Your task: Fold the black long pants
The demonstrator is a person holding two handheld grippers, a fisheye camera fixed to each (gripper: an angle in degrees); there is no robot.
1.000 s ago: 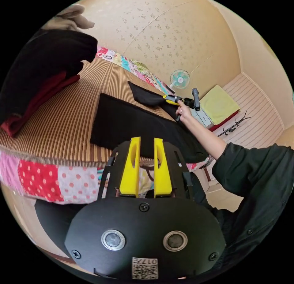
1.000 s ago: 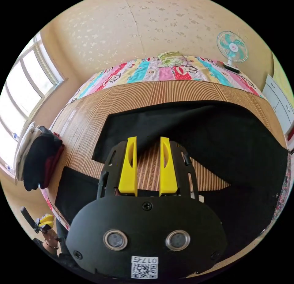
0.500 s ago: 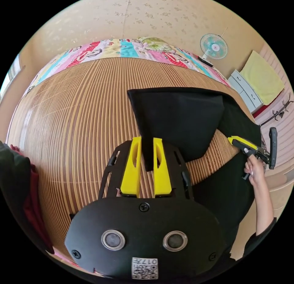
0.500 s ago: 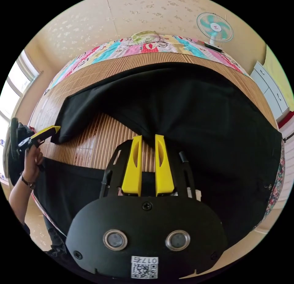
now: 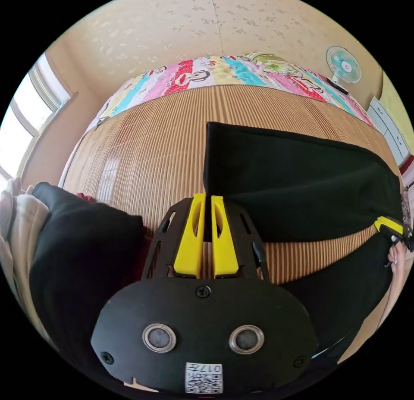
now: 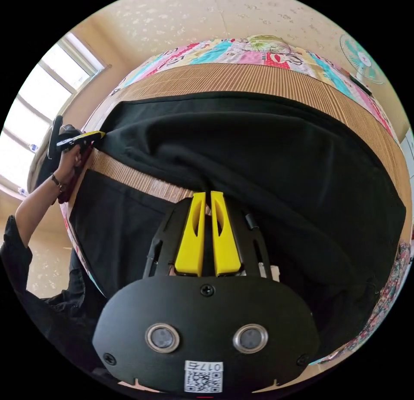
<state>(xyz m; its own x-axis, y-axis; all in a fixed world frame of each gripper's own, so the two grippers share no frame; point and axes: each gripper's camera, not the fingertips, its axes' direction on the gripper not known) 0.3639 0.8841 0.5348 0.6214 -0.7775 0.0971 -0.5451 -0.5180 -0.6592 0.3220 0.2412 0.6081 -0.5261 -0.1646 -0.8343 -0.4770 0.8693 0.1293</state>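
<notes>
In the left gripper view, the left gripper (image 5: 207, 199) sits at the middle of the picture with its two yellow jaws drawn close, pinching a corner of the black pants (image 5: 293, 180) between them. From that corner the pants spread toward 3 o'clock as a broad folded panel lying on the striped bamboo mat (image 5: 159, 141). A second strip of the same black cloth runs below it toward 4 o'clock, with a band of bare mat between the two. At 3 o'clock, at the picture's edge, the right gripper (image 5: 390, 226) shows its yellow tip against the far end of the panel, with a hand (image 5: 399, 262) just beneath it. A pile of clothes (image 5: 77, 253), black with pale and red pieces, lies at 8 o'clock beside the mat. A patchwork quilt (image 5: 224, 72) borders the mat at 12 o'clock, and a fan (image 5: 343, 66) stands at 2 o'clock.

In the right gripper view, the right gripper (image 6: 207, 197) also has its jaws narrow, gripping a fold of the pants (image 6: 276, 158), which drape across the mat (image 6: 267, 79) from 9 to 4 o'clock. At 10 o'clock the left gripper (image 6: 92, 135) holds the far corner, a hand (image 6: 69, 160) behind it. A window (image 6: 41, 111) lies at 9 o'clock.
</notes>
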